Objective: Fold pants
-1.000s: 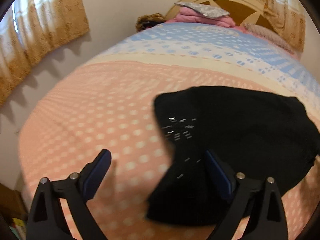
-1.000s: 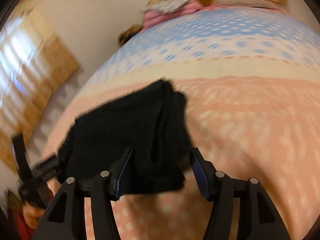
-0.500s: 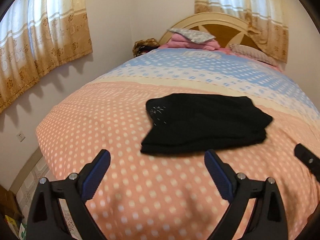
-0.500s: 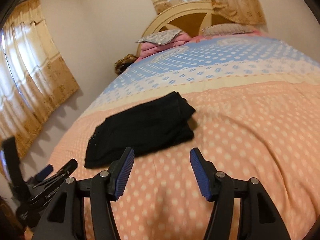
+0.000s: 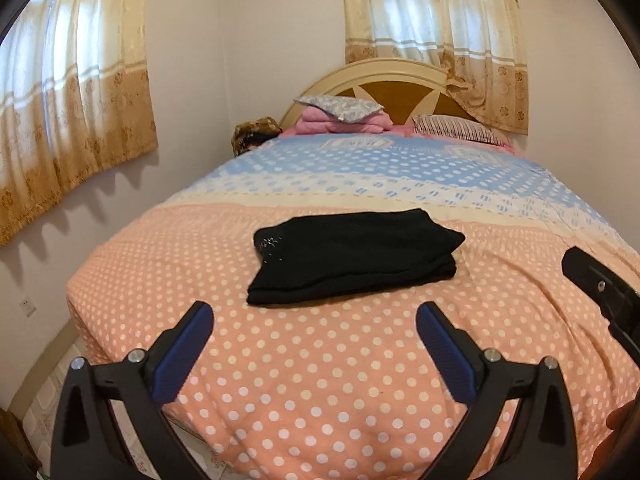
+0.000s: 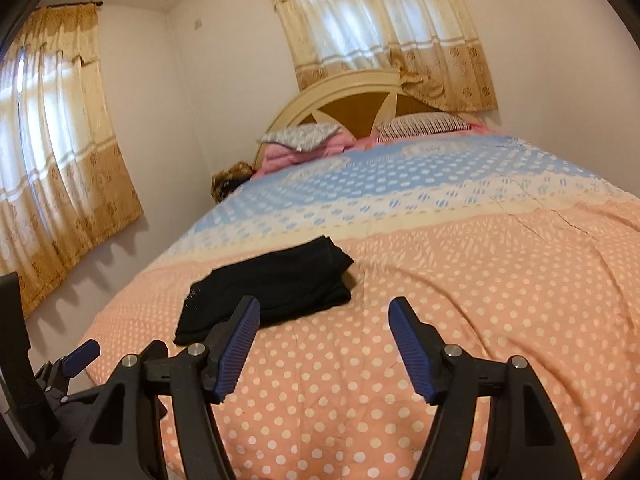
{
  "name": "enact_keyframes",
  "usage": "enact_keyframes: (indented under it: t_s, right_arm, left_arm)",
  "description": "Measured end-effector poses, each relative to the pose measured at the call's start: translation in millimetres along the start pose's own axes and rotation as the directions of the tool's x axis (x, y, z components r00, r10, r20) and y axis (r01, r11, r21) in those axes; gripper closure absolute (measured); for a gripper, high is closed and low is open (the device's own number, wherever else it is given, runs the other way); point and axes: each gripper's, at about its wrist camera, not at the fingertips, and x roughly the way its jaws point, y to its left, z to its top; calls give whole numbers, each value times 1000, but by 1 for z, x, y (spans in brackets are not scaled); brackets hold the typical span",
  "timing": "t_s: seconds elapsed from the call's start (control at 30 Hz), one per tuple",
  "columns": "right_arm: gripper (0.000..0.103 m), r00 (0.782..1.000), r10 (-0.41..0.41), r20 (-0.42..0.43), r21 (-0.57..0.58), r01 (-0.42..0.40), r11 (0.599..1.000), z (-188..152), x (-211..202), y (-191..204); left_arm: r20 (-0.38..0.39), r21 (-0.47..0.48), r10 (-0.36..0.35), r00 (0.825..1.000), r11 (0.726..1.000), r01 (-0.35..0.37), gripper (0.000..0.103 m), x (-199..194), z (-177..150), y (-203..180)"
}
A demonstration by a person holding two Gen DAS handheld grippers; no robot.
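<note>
Black fabric makes one neat folded bundle: the pants (image 5: 352, 258) lie flat on the peach, white-dotted part of the bedspread (image 5: 320, 380), near the middle of the bed and well short of the blue band beyond. One corner of the bundle carries a scatter of tiny pale specks.

There are two grippers. The left gripper (image 5: 314, 330) hangs over the near end of the bed with its jaws spread wide and opening; only bedspread shows between its blue pads, and the pants lie apart from it, farther up the bed. The right gripper (image 6: 324, 326) also has its jaws apart and opening, with nothing between them; in its own view the pants sit just beyond its left finger.

At the head of the bed stands one arched headboard (image 5: 392, 88). Against it rest two pillows, one grey patterned (image 5: 338, 105) on a pink folded blanket (image 5: 344, 123), one striped (image 5: 452, 126). Two curtained windows show, one curtain (image 5: 432, 32) above the headboard and one (image 5: 76, 112) on the side wall.
</note>
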Motion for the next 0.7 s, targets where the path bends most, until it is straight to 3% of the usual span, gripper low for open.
enact_keyframes:
  t_s: [0.2, 0.7]
  right_arm:
    - [34, 1000, 19, 7, -19, -19, 1000, -4, -5, 8]
    - [34, 1000, 20, -13, 6, -20, 1000, -10, 0, 0]
  left_arm:
    - [-18, -27, 5, 1000, 1000, -6, 0, 4, 0, 2]
    - [-28, 16, 14, 1000, 1000, -13, 0, 4, -5, -12]
